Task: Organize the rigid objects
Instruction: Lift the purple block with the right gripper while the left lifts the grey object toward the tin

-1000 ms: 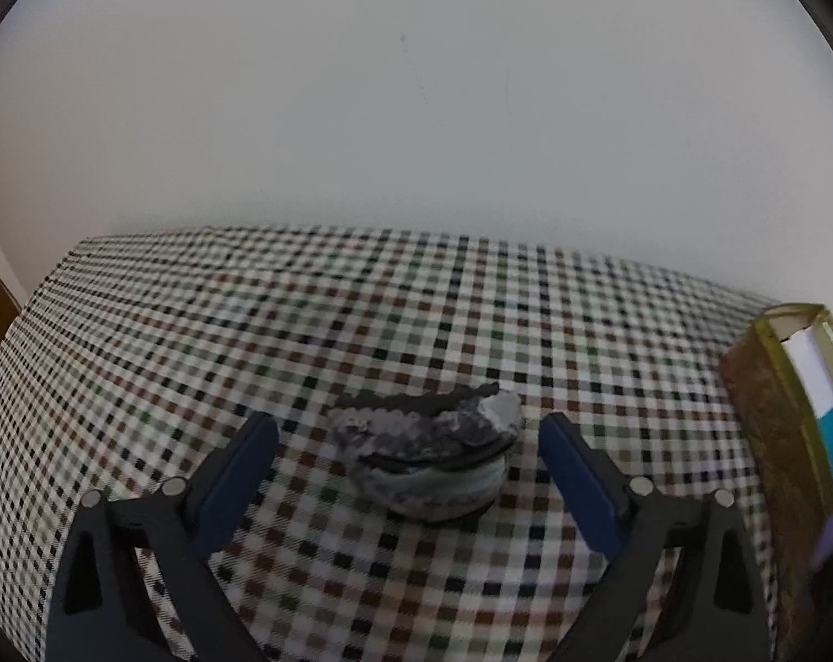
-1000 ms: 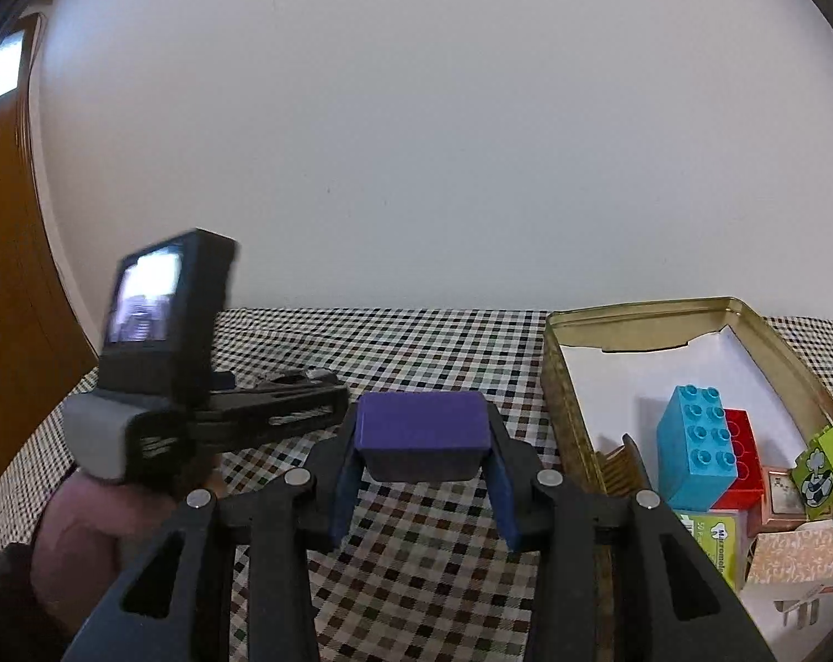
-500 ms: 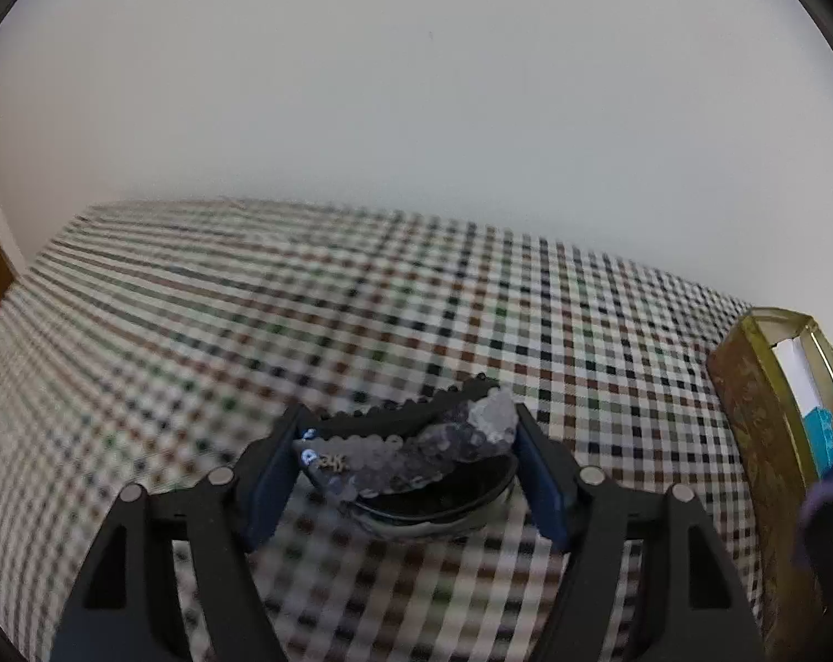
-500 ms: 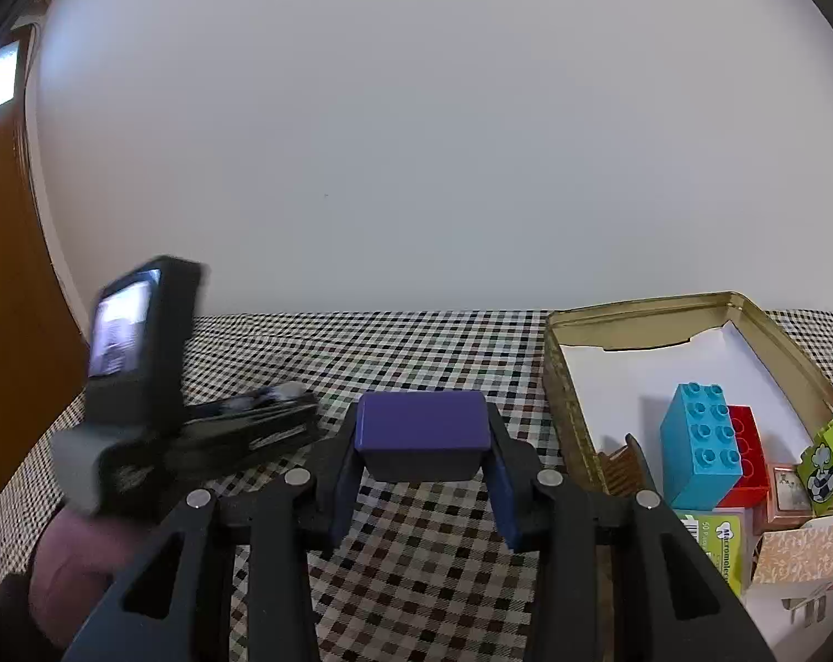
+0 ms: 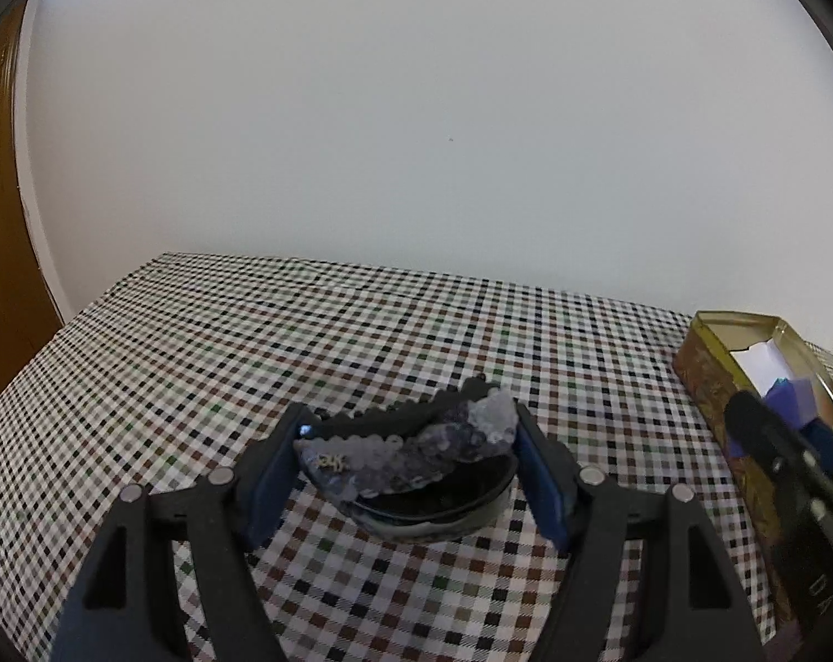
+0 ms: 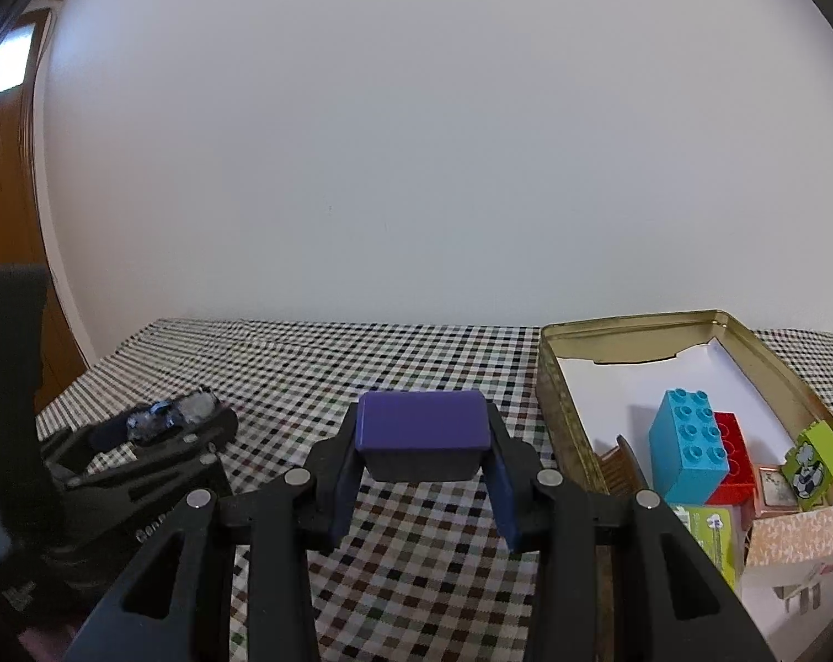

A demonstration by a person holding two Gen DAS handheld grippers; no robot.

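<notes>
gripping a sequined hair clip [image 5: 411, 449], left gripper [image 5: 408, 469]; right gripper [image 6: 423, 469] clamps purple block [image 6: 423, 426].

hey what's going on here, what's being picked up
A person is tidying small things into a gold tin using two handheld grippers. The left gripper is shut on a sequined hair clip over the checkered tablecloth. The right gripper holds a purple block beside the tin, which already contains a turquoise brick, a red brick and other toys.
</notes>
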